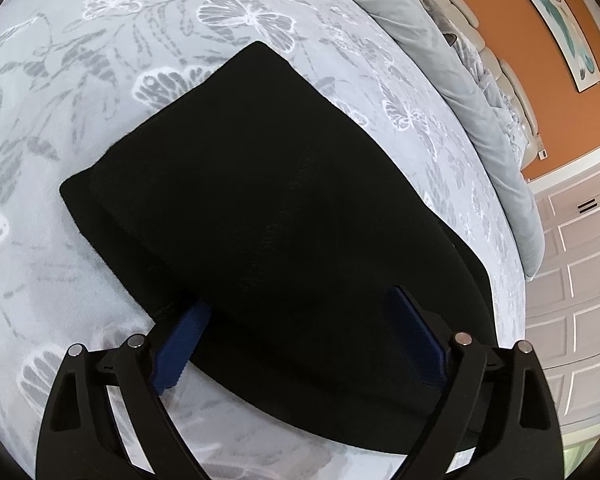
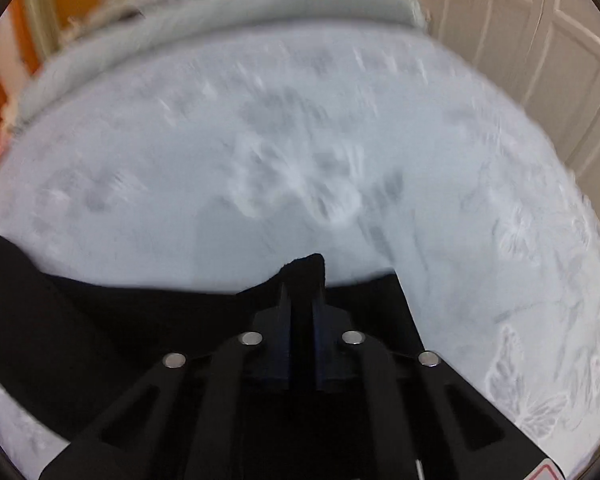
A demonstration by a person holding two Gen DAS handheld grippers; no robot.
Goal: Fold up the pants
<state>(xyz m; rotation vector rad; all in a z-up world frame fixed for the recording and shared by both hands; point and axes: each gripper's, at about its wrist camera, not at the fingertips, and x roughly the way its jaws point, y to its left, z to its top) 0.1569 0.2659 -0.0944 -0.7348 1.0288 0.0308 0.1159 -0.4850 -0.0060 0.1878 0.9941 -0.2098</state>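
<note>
Left tool (image 1: 296, 332) sits spread wide, ribbed blue pads (image 1: 180, 344) straddling the pants (image 1: 260, 200), a soft matte black slab folded on the bed (image 1: 60, 120) with its fuzzy butterfly-print cover. Right tool (image 2: 302, 292) is pinched tight on a peaked pants edge.

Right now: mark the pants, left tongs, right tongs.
pants (image 1: 260, 200), left wrist view, middle of the folded black cloth.
left tongs (image 1: 300, 340), left wrist view, open gap between the blue pads.
right tongs (image 2: 302, 304), right wrist view, tips pinching a black cloth edge.
</note>
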